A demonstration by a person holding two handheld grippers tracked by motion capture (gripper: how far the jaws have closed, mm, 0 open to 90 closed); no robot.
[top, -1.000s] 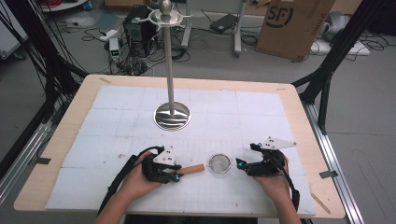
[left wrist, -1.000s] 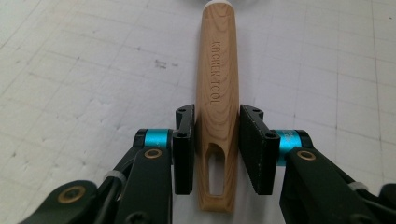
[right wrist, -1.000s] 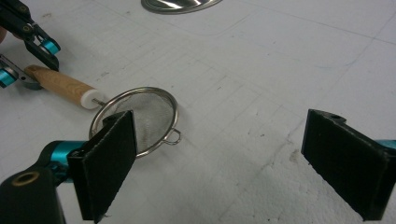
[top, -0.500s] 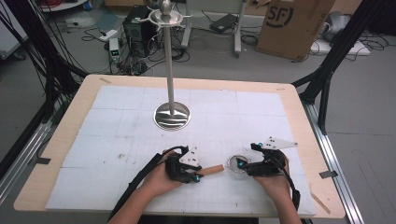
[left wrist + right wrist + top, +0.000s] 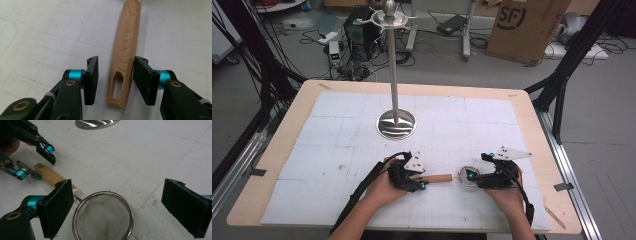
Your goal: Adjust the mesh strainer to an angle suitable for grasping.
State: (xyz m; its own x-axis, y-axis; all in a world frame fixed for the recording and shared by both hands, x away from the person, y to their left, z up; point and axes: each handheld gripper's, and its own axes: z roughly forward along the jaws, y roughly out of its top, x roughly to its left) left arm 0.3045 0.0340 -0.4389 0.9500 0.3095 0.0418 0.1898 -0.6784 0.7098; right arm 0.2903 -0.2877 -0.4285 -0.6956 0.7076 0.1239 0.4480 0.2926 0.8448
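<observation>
"SF" on cardboard box (image 5: 528, 27), "KITCHEN TOOL" on wooden handle (image 5: 126, 47)

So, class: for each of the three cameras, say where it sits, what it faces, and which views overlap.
High view: above the table's near side, looking forward and down; both forearms and claws show.
Left gripper view: rides the left claw, facing the wooden handle; own jaws show.
Right gripper view: rides the right claw, facing the mesh strainer; own jaws show.
Shared: all three show the handle.

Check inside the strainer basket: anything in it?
The strainer looks empty in the right gripper view: bare, slightly dented mesh, ringed by a metal rim, lying on the white mat. The near part of the basket is cut off by the frame edge, so that part can't be checked.
</observation>
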